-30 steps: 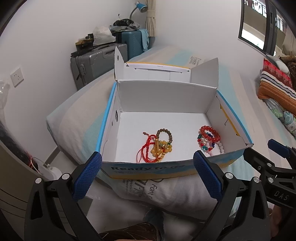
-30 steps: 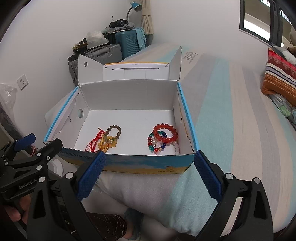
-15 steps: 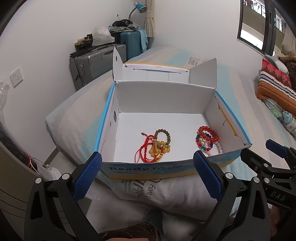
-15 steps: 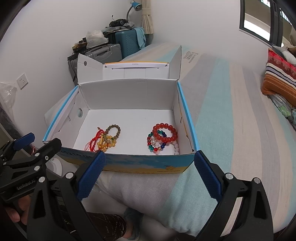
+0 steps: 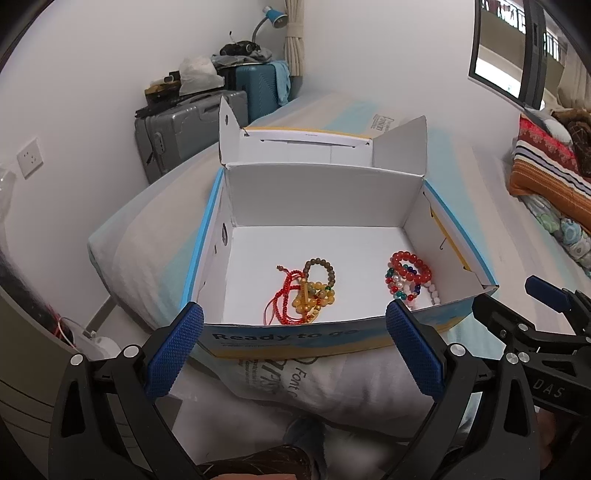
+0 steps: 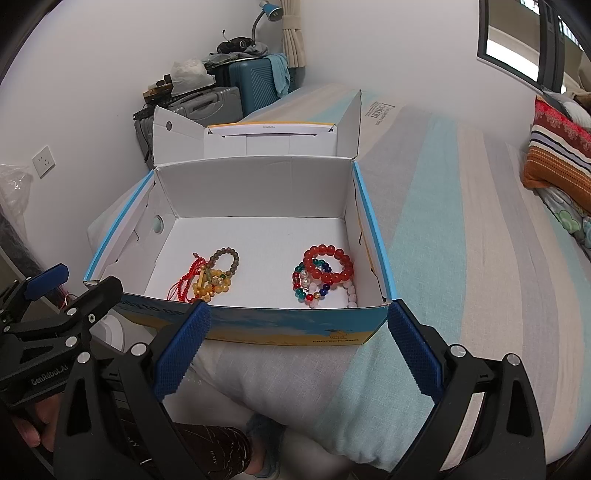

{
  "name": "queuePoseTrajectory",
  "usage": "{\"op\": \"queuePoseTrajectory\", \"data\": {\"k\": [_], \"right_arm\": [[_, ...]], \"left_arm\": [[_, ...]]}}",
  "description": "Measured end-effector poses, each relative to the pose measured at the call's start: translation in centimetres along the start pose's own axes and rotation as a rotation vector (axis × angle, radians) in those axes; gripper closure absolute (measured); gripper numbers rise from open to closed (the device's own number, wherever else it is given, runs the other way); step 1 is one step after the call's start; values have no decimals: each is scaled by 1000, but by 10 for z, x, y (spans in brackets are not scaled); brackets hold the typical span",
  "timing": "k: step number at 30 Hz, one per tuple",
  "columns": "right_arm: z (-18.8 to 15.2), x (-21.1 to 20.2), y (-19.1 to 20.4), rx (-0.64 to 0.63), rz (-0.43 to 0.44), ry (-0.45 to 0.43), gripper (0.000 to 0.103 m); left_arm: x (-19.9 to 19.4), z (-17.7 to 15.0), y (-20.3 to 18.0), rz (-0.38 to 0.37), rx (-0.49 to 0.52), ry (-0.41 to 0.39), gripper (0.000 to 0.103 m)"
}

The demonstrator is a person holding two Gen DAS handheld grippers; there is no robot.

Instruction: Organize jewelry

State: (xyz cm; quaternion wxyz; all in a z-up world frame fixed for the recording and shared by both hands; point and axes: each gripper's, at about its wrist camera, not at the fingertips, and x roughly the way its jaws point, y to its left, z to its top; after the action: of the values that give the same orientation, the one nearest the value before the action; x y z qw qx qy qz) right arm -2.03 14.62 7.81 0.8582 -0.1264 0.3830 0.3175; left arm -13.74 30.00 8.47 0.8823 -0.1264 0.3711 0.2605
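Left gripper [image 5: 294, 343]: jaws spread wide, nothing between them, blue pads [image 5: 173, 349] hovering just short of the box's near wall. Right gripper [image 6: 298, 345]: same, wide apart and empty, its blue pads [image 6: 413, 352] also just short of the near wall, the right one by the box's near right corner. Both grippers sit side by side in front of the box, neither touching it.

Box [image 5: 373, 334]: open cardboard shoebox, white inside, blue and yellow outside, lid flaps standing up at the far wall. It rests on a white pillow [image 5: 321, 384] on the bed [image 6: 454, 229], which has a striped blue and grey sheet.

Jewelry is inside the box, on its floor, in two heaps near the near wall. Left heap: red cord bracelet [image 5: 286, 297] tangled with yellow bead bracelet [image 5: 314, 299] and a brown bead bracelet [image 5: 320, 271] on the far side of them. Right heap, well apart from the left one and close to the box's right wall: red bead bracelet [image 6: 328, 263] lying over a multicolour bead bracelet [image 6: 308, 284], with pale pink beads [image 6: 351, 293] nearest the corner.

Beyond the box's far left corner, against the wall: grey suitcase [image 5: 177, 136], teal suitcase [image 5: 255, 88], blue desk lamp [image 5: 275, 16]. Far right of the box: striped pillow [image 6: 557, 155].
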Motion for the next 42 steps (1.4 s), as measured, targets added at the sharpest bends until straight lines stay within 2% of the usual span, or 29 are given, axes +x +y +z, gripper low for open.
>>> {"op": "queuePoseTrajectory", "data": {"k": [20,31,37,42], "right_arm": [[0,0,1,0,-1,2,11],[-1,2,-1,-1,-3,5,11],[-1,2,-2,1,-5,2,11],[-1,2,-5,2,-7,3,11]], "left_arm": [[2,0,1,14,-12,5,6],[5,1,1,-7,-9,7,6],[2,-1,-3,28,20,-28,6],[2,1,0,7,-5,-1,6]]}}
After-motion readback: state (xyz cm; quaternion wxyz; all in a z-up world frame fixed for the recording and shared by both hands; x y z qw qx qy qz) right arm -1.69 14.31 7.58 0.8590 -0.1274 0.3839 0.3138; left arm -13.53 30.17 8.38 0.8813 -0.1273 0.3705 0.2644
